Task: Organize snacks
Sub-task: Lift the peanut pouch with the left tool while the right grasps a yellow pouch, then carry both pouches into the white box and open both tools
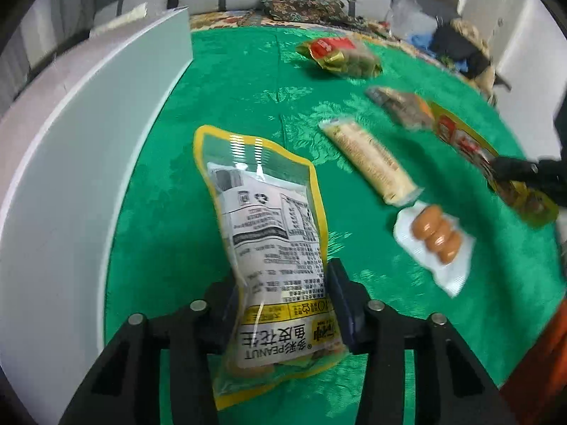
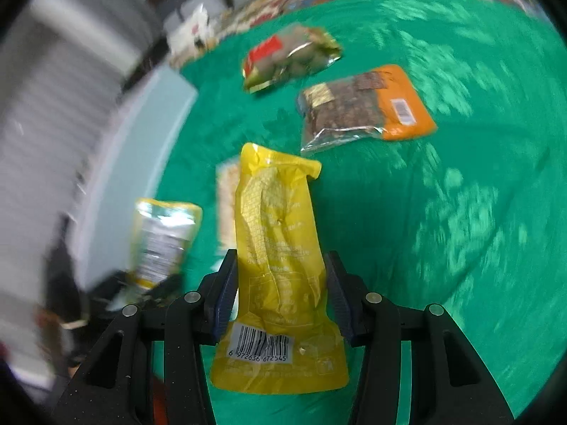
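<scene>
My left gripper (image 1: 283, 304) is shut on a yellow-edged peanut pack (image 1: 269, 219) with a white printed label, pinched near its lower end and lifted off the green cloth (image 1: 248, 88). My right gripper (image 2: 280, 283) is shut on a plain yellow pouch (image 2: 276, 248) with a barcode, which stands up between the pads. From the left wrist view that pouch (image 1: 471, 145) and the right gripper (image 1: 503, 170) show at the far right. The right wrist view shows the peanut pack (image 2: 163, 241) blurred at the left.
On the cloth lie a long cream bar (image 1: 368, 159), a white pack of small sausages (image 1: 436, 241), a brown-and-orange pack (image 2: 368, 106) and a red-and-gold pack (image 2: 290, 56). A white box wall (image 1: 71, 177) runs along the left edge. Clutter lies beyond the far edge.
</scene>
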`<state>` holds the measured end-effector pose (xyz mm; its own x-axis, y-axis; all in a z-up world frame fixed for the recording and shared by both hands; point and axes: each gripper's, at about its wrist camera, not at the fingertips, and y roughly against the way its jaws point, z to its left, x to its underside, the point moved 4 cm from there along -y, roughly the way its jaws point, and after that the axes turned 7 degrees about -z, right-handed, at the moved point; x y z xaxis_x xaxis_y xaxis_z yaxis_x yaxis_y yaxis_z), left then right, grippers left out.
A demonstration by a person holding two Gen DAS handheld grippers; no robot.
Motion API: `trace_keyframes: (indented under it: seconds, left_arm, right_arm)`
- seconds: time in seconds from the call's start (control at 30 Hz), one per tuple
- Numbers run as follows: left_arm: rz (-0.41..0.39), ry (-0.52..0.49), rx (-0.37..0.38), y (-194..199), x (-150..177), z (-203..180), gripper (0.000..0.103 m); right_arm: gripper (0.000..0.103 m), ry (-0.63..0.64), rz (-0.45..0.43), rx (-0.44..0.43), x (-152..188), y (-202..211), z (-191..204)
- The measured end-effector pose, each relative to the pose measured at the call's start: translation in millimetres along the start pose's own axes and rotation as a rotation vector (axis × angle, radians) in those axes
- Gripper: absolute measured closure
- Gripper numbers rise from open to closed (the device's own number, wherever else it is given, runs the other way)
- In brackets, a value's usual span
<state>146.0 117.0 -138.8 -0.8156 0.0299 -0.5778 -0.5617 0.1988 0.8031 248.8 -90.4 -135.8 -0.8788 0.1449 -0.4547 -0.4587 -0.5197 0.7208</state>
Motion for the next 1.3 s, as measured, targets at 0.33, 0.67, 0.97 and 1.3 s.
trace_keyframes:
  seconds: [0.33,0.67,0.97,1.3]
  left_arm:
    - [-0.128,0.137,0.163,59.8,-20.0,2.9,0.062]
    - [-0.324,0.254,0.121,156.9,-78.4,106.6,0.062]
    - [-0.236,0.349,-0.227,140.9,-46.6,245.5,0.041]
    - [-0.268,0.386,-0.223,138.9,-15.9,224.0,0.015]
  right_arm:
    - [0.053,-0.311,-0.13,-0.295,-2.6,61.0,-6.8]
    - [0.053,-0.151,-0.121,-0.545,-56.3,45.9,173.4]
    - [0.046,0.091,-0.058,-0.488,-53.8,-55.4,336.7]
    - [0.036,0.326,-0.171,-0.169,-32.7,-57.0,272.6]
